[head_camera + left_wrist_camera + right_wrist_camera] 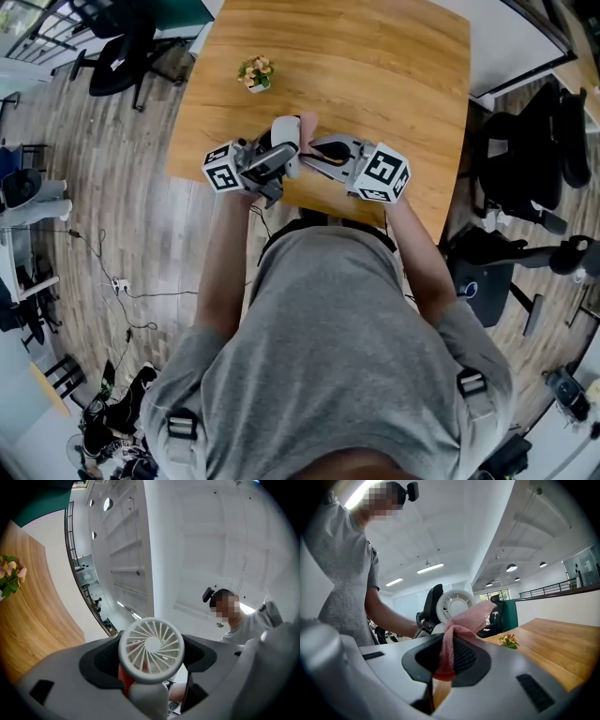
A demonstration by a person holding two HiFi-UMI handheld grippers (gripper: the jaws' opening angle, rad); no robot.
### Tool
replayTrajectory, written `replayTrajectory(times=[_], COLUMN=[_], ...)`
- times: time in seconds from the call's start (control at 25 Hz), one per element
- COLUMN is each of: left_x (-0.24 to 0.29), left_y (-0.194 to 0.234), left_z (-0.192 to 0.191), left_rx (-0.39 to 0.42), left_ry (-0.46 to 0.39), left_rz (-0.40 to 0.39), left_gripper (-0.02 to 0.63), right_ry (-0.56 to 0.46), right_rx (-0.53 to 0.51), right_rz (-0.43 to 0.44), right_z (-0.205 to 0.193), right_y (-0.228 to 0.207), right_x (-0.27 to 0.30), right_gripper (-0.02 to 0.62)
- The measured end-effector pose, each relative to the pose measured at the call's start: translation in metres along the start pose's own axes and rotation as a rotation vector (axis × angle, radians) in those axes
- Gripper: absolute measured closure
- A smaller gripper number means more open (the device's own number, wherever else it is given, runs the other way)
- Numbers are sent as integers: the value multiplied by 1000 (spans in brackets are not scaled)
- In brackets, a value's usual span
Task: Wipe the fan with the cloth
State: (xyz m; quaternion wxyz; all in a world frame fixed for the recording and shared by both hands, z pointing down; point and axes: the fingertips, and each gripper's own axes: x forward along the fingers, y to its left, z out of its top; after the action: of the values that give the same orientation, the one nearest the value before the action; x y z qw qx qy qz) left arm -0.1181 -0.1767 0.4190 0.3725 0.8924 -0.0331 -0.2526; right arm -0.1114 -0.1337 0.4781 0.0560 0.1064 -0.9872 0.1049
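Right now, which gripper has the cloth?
The right gripper: pink cloth pinched in its jaws. The left gripper holds the white fan instead.

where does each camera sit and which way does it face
Head view: on the head, facing down at the table; shows shoulders, arms, left gripper, right gripper.
Left gripper view: on that gripper, tilted up past the fan in its jaws; shows torso.
Right gripper view: on that gripper, facing the fan past its pinched cloth; shows torso, arm.
All share the fan.
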Motion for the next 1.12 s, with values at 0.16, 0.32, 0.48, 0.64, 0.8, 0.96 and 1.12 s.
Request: replayTrajectory(times=[0.16, 0.32, 0.48, 0.64, 0.8, 0.96, 1.12], left_x=[4, 6, 13, 19, 21, 29, 39], left_y=[-14, -24, -33, -28, -20, -22, -23], left_z=[2, 12, 9, -6, -22, -42, -64], left_rx=[-3, 9, 38, 89, 114, 124, 99], left_ry=[-23, -111, -153, -144, -143, -130, -95], left_rz=[-26, -34, -22, 88, 190, 234, 273], left_gripper=[216, 216, 216, 216, 216, 216, 216], right_ry=[7, 25, 54, 55, 41, -6, -60], right_rx=[16, 9, -7, -20, -39, -34, -15], right_rz=[60, 98, 128, 162, 195, 199, 186], right_z=[0, -6, -20, -25, -20, -10, -2], right_y=[12, 25, 38, 55, 71, 77, 72], right_x=[-5, -13, -26, -41, -50, -61, -77], right_gripper=[558, 558, 557, 557, 557, 557, 557])
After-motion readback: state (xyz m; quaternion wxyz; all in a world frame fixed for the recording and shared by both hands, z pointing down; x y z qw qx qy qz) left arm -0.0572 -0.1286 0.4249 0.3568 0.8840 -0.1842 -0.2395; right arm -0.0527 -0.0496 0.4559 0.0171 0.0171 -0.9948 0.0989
